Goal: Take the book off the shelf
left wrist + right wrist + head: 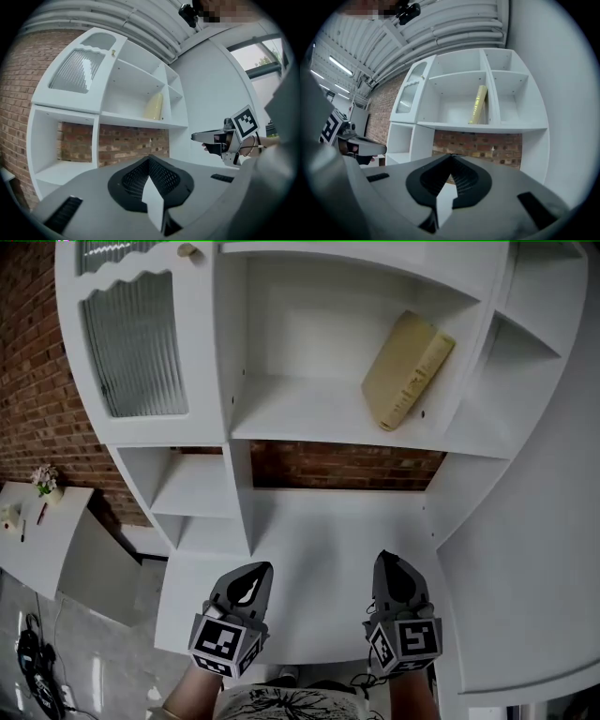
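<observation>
Book (408, 369) leans in the middle compartment of the white shelf unit (309, 418), one level above the worktop (319, 540) and over its far edge, toward the far right corner. It is yellowish, its foot on the shelf board and its top tipped against the right-hand divider. I'd judge it fairly light and stiff enough to lift by one edge, though the cover looks smooth and could slip in a narrow pinch. The free upper edge, away from the divider, looks the easiest place to bite, across the thickness.

Both tools are low over the near edge of the worktop, well apart from the book. The left gripper (248, 582) is toward the near left corner and the right gripper (398, 577) toward the near right. Each has its jaws together with nothing between them.

From here I can't tell whether the cover is hard or soft, and no title is legible. The side against the divider is hidden. The compartments to the right are cut off at the frame edge, and the marker cubes cover most of the hands.
</observation>
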`<state>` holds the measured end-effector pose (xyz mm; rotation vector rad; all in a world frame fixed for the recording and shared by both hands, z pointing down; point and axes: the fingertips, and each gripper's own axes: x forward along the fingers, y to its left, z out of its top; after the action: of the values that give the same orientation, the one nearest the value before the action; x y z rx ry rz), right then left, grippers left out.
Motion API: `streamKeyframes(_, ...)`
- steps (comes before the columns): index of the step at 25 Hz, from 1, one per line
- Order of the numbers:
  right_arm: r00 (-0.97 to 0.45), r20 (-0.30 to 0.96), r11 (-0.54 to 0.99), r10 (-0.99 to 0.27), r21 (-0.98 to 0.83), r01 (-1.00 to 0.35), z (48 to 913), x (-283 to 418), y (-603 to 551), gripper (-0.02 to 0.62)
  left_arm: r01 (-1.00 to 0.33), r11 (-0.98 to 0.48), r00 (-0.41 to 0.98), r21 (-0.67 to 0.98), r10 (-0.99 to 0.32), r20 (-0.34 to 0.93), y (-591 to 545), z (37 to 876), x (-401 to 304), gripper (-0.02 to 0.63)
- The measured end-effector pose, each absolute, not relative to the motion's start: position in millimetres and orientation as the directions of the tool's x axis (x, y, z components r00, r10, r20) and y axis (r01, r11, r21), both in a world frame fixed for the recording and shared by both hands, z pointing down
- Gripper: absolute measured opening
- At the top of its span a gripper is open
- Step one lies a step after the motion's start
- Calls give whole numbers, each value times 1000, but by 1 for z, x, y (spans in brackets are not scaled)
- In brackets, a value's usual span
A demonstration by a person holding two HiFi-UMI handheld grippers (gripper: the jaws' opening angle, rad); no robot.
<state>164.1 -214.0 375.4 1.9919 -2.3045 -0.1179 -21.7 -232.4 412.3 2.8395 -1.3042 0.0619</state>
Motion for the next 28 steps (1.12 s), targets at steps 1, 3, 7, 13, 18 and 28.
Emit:
streamKeyframes(1,-137,18,138,-990,126,-982,370,166,-221,2,-751,-660,659,-6,-751,38,-239,408,-18,0)
streamKeyframes(3,-130,15,131,-991,147,-980,360,169,-233,2,-746,-666,665,-28,-746,29,-249,399,-12,0)
streamKeyframes(7,-133,-13,129,-991,163,-978,337,171,-262,2,-760,-644,647,-88,-762,-9,-269,372,-7,0)
streamKeyframes(13,-151,-45,140,-987,199,-970,296,188,-313,146,-769,-635,638,-71,-768,-48,-281,358,4,0)
streamKeyframes(18,-146,-77,130,-986,185,-974,253,202,-353,289,-784,-616,620,-74,-784,-42,-291,355,11,2)
streamKeyframes(28,-100,-38,96,-994,90,-991,210,216,-431,430,-789,-608,613,-88,-789,-45,-303,353,30,2)
